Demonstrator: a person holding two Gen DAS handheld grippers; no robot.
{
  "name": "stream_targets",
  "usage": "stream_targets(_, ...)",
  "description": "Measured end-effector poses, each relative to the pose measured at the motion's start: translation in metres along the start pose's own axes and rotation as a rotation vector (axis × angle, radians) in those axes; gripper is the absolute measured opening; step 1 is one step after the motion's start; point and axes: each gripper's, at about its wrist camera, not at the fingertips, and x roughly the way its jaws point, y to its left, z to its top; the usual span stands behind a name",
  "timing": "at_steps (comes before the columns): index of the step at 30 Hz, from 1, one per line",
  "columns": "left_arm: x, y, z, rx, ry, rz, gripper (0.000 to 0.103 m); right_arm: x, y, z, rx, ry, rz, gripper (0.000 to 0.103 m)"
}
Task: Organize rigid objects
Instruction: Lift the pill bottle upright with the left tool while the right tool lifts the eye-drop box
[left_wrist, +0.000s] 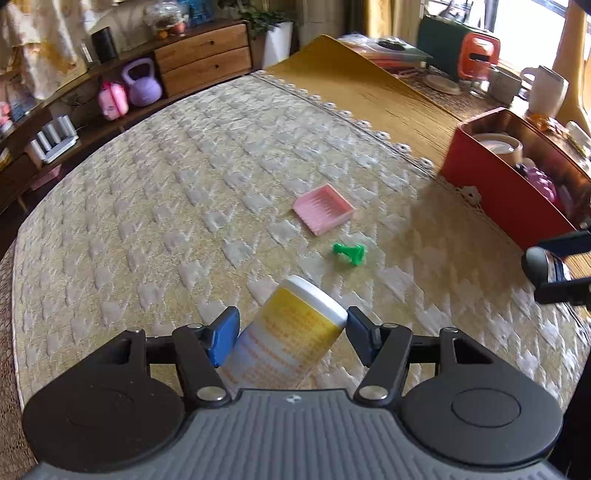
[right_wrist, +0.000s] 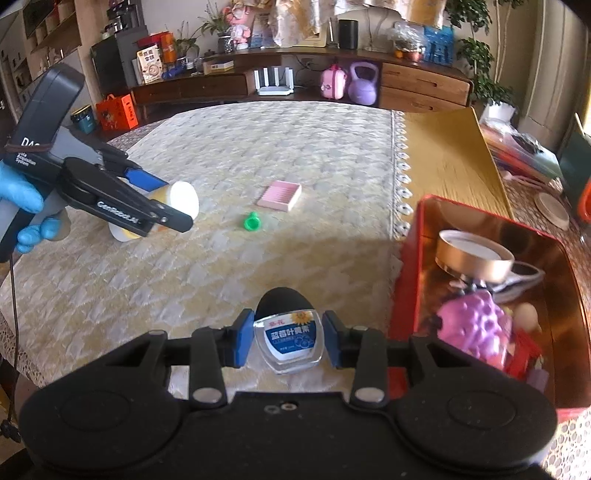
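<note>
My left gripper (left_wrist: 291, 332) is shut on a yellow bottle with a white cap (left_wrist: 291, 332) and holds it tilted above the table; it also shows in the right wrist view (right_wrist: 173, 201). My right gripper (right_wrist: 286, 341) is shut on a small clear bottle with a black cap and blue label (right_wrist: 290, 332), just left of the red box (right_wrist: 406, 266). In the left wrist view the right gripper (left_wrist: 554, 269) sits at the right edge, beside the red box (left_wrist: 495, 192). A pink comb tray (left_wrist: 324, 209) and a green piece (left_wrist: 350, 253) lie on the cloth.
The red box holds a tape roll (right_wrist: 472, 254), a purple grape toy (right_wrist: 476, 325) and other items. The cream tablecloth (left_wrist: 166, 206) ends at a lace edge beside a bamboo mat (left_wrist: 369, 85). Cups and an orange container (left_wrist: 478, 55) stand at the far right.
</note>
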Motion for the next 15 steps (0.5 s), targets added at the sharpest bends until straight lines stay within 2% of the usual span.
stream_targets(9, 0.009, -0.003, -0.009, 0.107, 0.019, -0.008, 0.068, -0.008, -0.008, -0.008, 0.033, 0.000, 0.000, 0.039)
stream_targets(11, 0.012, 0.000, -0.012, 0.128, 0.038, -0.018, 0.075, -0.008, -0.009, -0.010, 0.036, 0.006, 0.002, 0.039)
stream_targets(13, 0.017, 0.001, -0.018, 0.153, 0.051, -0.004, 0.075, -0.007, -0.010, -0.011, 0.037, 0.011, 0.002, 0.039)
stream_targets(15, 0.018, 0.002, -0.023, 0.162, 0.033, 0.001, 0.076, -0.005, -0.009, -0.010, 0.038, 0.016, 0.001, 0.039)
